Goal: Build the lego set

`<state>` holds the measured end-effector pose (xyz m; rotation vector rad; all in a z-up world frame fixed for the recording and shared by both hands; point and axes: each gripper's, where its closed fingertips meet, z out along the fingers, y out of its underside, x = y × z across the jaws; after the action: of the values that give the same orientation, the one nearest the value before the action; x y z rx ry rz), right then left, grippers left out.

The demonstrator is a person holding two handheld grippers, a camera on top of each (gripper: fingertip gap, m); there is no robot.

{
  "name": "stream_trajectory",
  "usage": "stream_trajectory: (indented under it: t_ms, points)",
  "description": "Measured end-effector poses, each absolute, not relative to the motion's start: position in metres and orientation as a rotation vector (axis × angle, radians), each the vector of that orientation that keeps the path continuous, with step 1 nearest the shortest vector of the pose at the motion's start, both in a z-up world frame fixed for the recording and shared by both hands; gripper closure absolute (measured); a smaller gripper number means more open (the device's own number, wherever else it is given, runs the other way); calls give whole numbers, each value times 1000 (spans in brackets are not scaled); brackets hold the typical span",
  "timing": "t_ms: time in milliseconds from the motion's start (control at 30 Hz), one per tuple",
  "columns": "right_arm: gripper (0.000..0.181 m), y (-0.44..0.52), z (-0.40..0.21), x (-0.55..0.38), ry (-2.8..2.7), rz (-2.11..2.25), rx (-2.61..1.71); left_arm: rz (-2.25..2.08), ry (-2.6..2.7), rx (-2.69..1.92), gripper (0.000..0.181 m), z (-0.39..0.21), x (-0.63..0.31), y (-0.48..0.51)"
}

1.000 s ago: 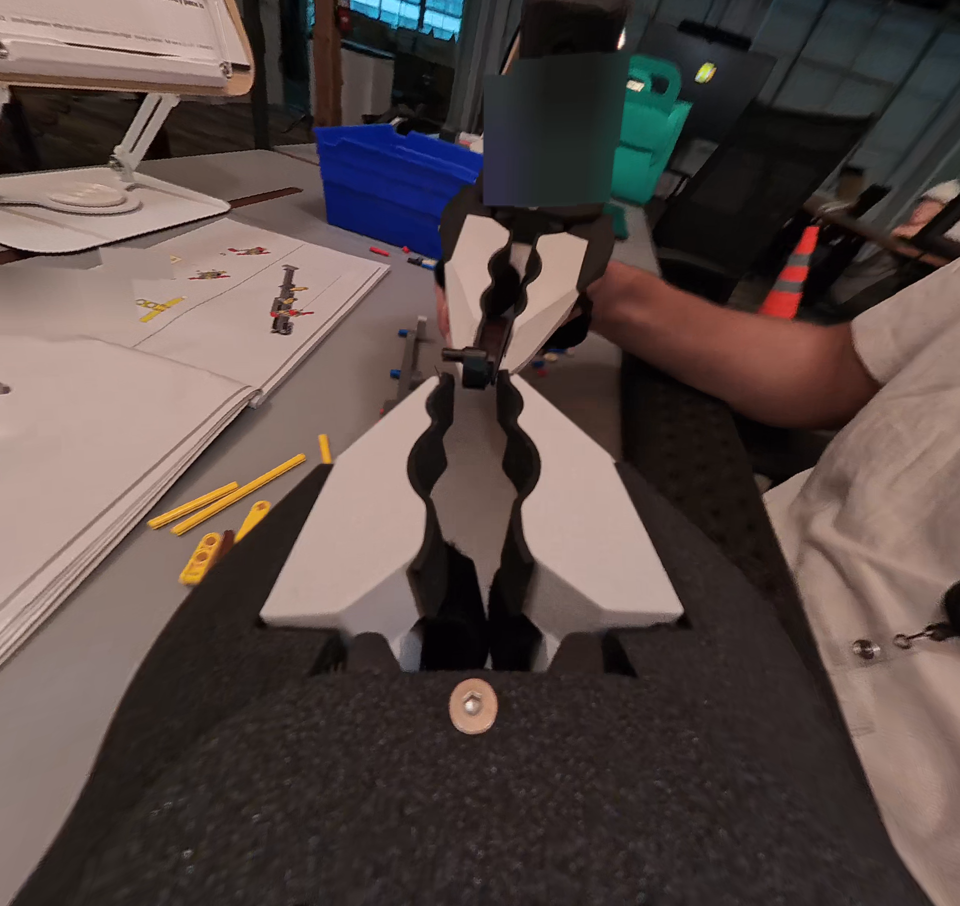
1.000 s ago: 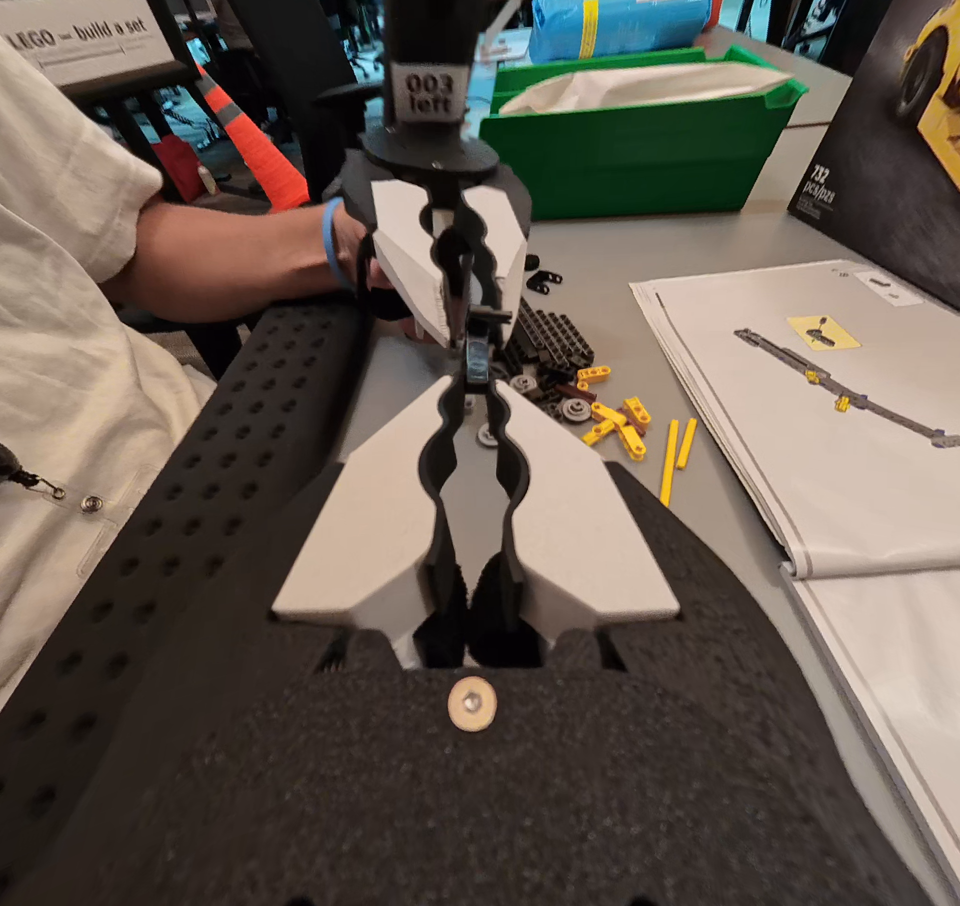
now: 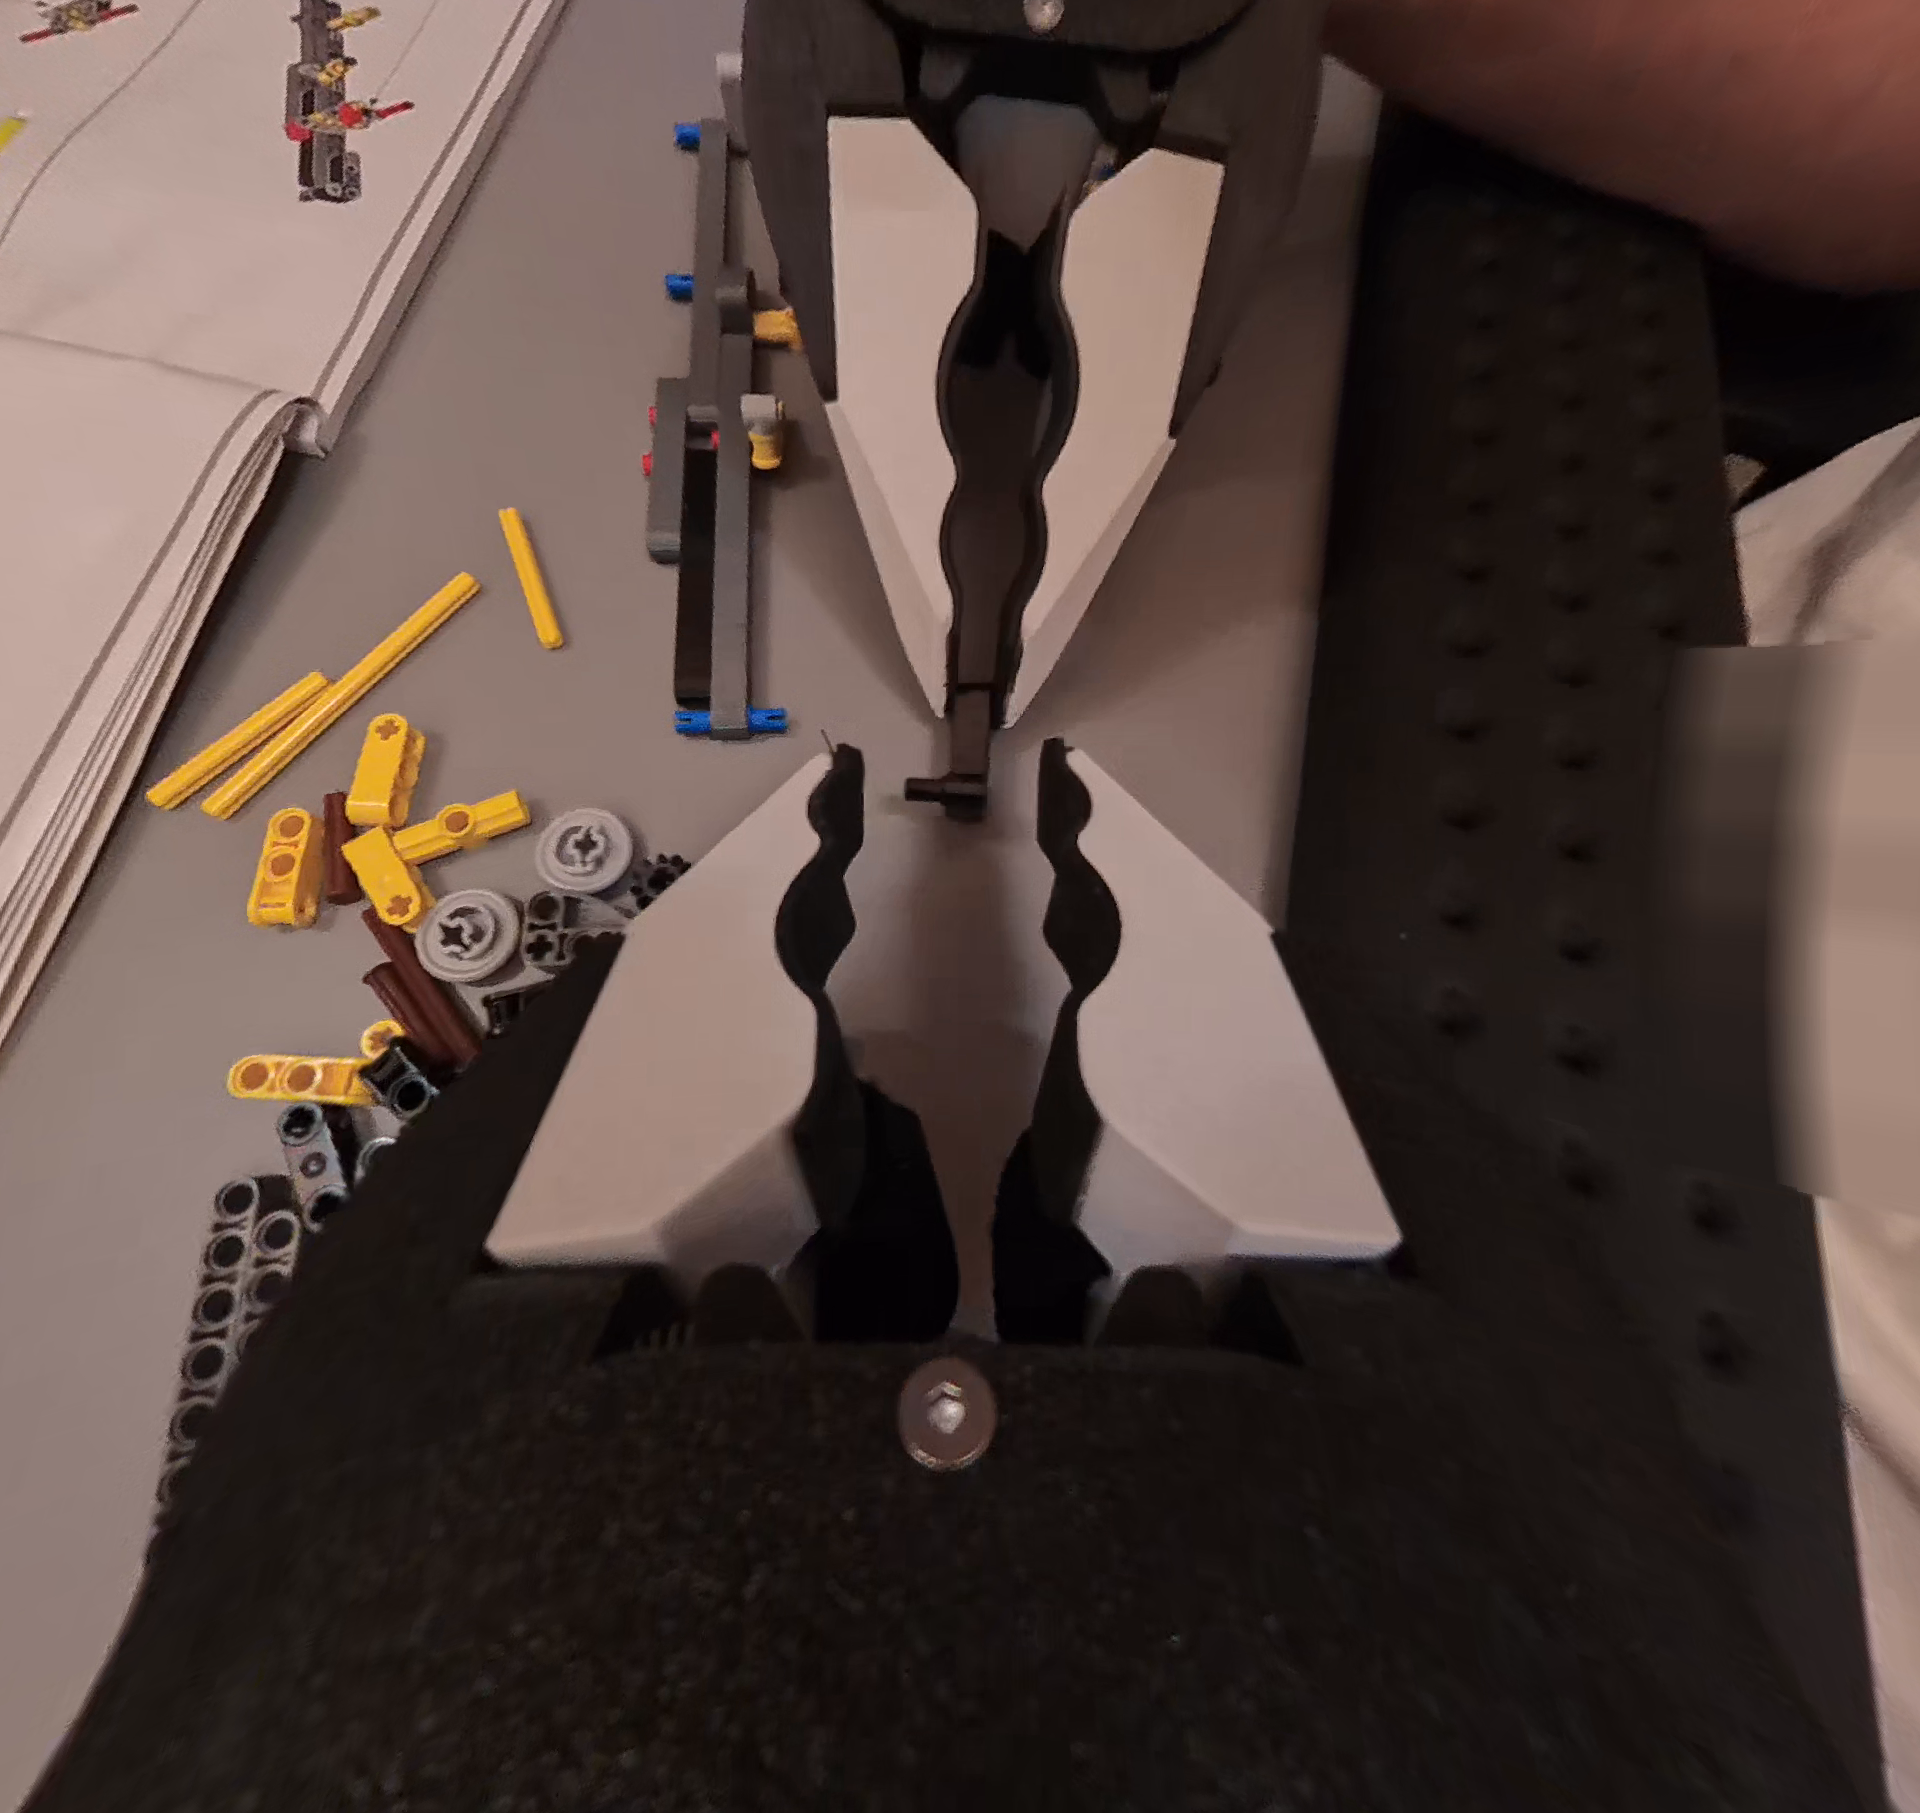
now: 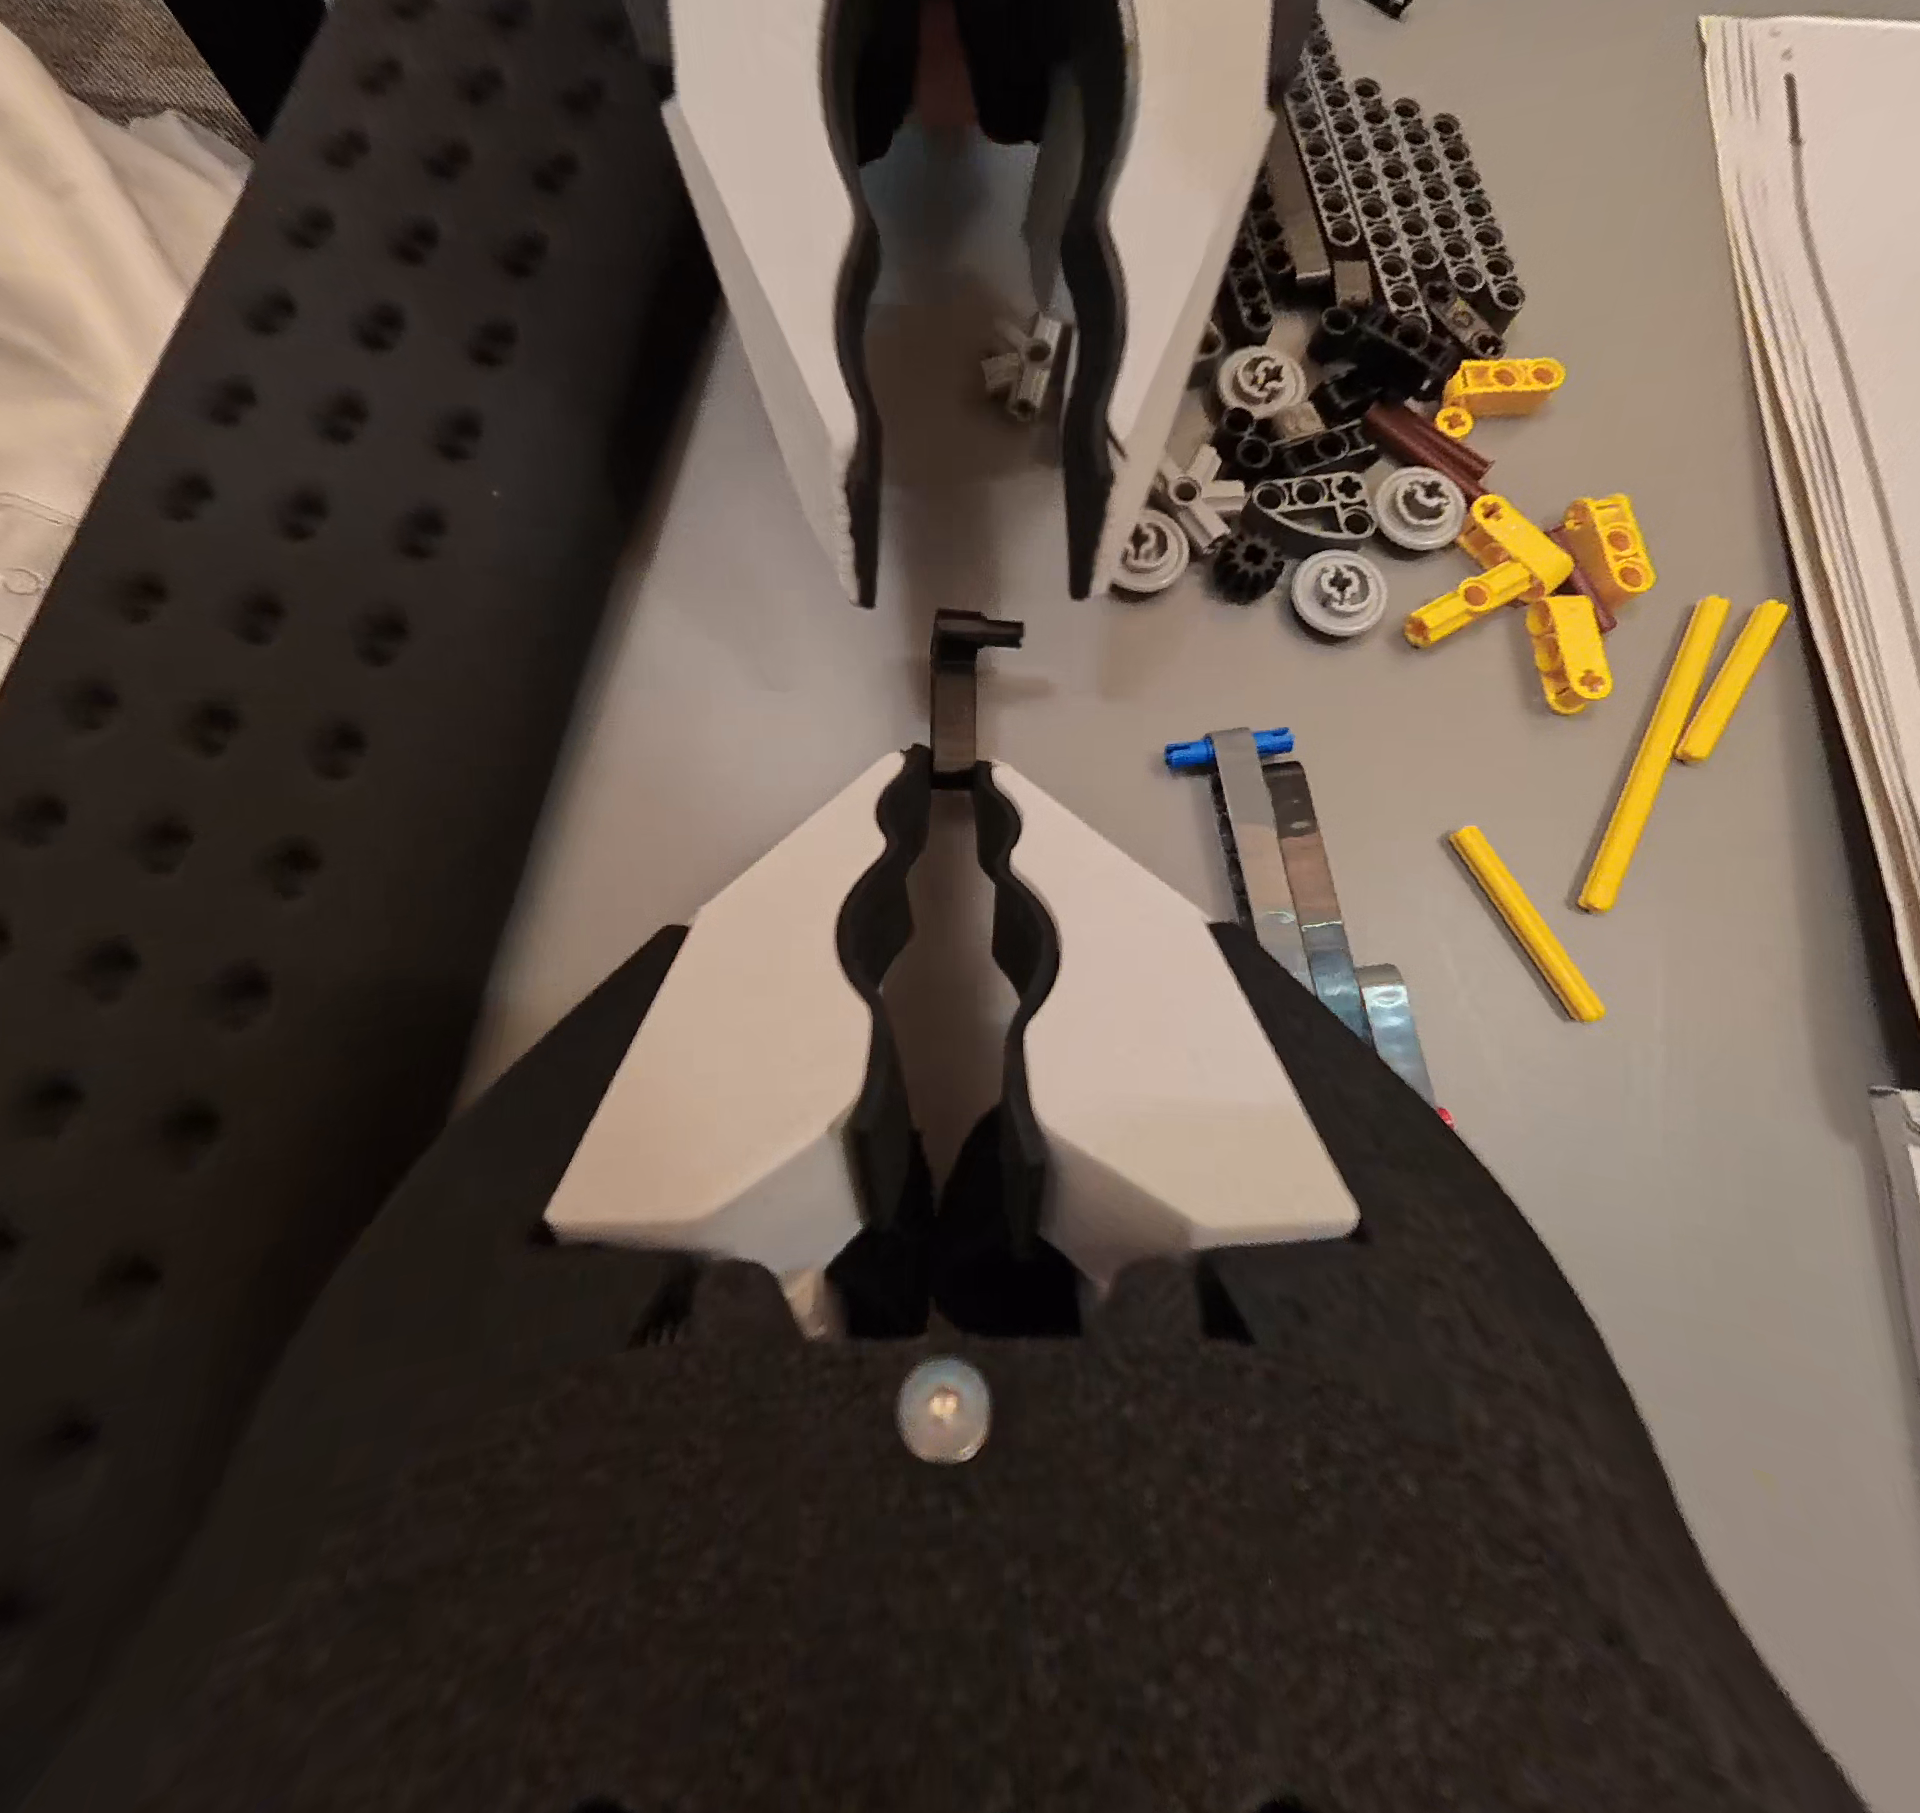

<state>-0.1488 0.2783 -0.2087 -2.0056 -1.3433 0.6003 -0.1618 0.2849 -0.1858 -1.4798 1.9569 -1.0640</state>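
The thin black beam [image 4: 954,714] with a short black pin [image 4: 995,634] through its far end is pinched by its near end in the right hand-held gripper [image 4: 951,766], whose jaws are closed on it, just above the grey worktop [image 4: 1247,1192]. The piece looks light, stiff and smooth, so it should bear a firm pinch on its flat sides. The pin is small and likely to twist or pop out if pushed off-axis, so taking hold well back from it, as here, seems sound. Facing it, the left hand-held gripper [image 3: 948,761] stands with its jaws apart and nothing between them, the pin end just at its tips.

To the right in the right wrist view lies the part-built grey and black assembly [image 4: 1299,870], long and narrow, with blue pins [image 4: 1184,753] at its far end. It is probably rigid along its length but liable to separate at the joints if lifted by one end. Farther out are loose yellow axles [image 4: 1652,755], yellow connectors [image 4: 1538,558], grey round pieces [image 4: 1338,591] and a stack of black holed beams [image 4: 1392,194]. The open instruction booklet [image 3: 187,236] lies at the left in the left wrist view.

No bin or tray shows; the parts lie loose on the worktop. A black perforated mat [image 4: 260,516] runs along the worktop's left side.
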Motion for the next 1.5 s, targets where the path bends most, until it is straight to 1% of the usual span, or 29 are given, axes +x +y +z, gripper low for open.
stream_trajectory:
  t_ms: [100,167,267,300,433,500,567,633,800,900,1067,1167,1200,1300,1367,1500]
  points:
    - [174,281,-213,-147,-1351,556,-2012,-1025,1984,-1482,149,-193,-157,287]
    - [174,283,-213,-145,-1352,535,-2011,-1011,2010,-1474,157,-196,-156,287]
    - [174,283,-213,-144,-1348,539,-2013,-946,2040,-1475,162,-201,-156,293]
    - [174,284,-213,-143,-1345,534,-2015,-927,2058,-1472,167,-203,-156,294]
    - [173,287,-213,-140,-1321,525,-2024,-876,2090,-1442,167,-205,-154,296]
    - [164,289,-213,-138,-1309,509,-2033,-867,2089,-1449,167,-205,-153,299]
    - [164,290,-213,-136,-1307,499,-2033,-846,2089,-1445,167,-205,-152,301]
    - [159,290,-212,-135,-1313,485,-2024,-828,2093,-1436,166,-206,-153,302]
    - [154,297,-192,-133,-1273,432,-1958,-819,2079,-1441,165,-204,-151,302]
    - [135,308,-183,-135,-1306,367,-1886,-810,2078,-1435,161,-202,-151,303]
    - [111,317,-203,-127,-1437,340,-1995,-844,2124,-1407,154,-204,-148,297]
    - [113,316,-203,-133,-1459,455,-1971,-835,2151,-1428,158,-210,-148,300]
    - [117,316,-205,-134,-1476,463,-1970,-843,2147,-1423,160,-210,-147,301]
    - [137,316,-209,-132,-1523,447,-1953,-851,2147,-1418,165,-210,-145,299]
    - [144,316,-209,-131,-1517,448,-1937,-818,2130,-1416,166,-211,-143,303]
    - [146,317,-210,-130,-1510,449,-1902,-770,2108,-1436,166,-213,-143,311]
